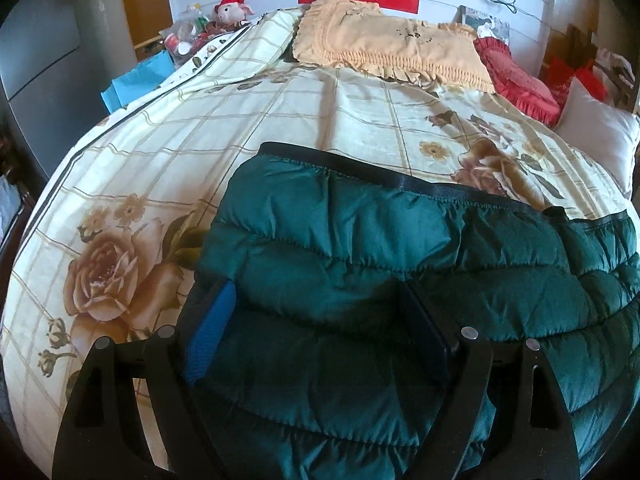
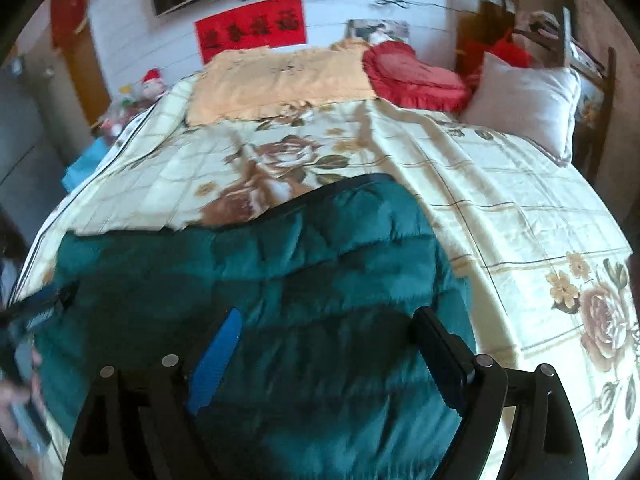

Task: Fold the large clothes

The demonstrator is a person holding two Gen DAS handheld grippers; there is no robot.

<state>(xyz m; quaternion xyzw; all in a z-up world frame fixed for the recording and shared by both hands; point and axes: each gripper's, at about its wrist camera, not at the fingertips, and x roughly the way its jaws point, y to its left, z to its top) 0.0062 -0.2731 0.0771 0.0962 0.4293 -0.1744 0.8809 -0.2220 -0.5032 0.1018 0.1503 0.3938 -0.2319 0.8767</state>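
Two grippers spread wide, empty | left gripper (image 1: 316, 312) and right gripper (image 2: 324, 344) both over green puffer jacket (image 1: 400, 280) on floral quilt (image 1: 200, 140) | risk: slick padding slips, fold springs open; quilt pinched too.

Left gripper (image 1: 320, 312): jaws stand wide apart, angled downward. One finger carries a blue pad (image 1: 212, 332) on its inner face; the opposite finger shows a dark inner face. Nothing is pinched between the pads; whether the tips rest on the surface below cannot be told.

Right gripper (image 2: 324, 344): jaws likewise spread wide, angled downward, blue pad (image 2: 218, 364) on one finger, dark finger opposite. No grip visible. This view is blurred.

At that view's left edge, part of a hand (image 2: 18, 392) shows indistinctly.
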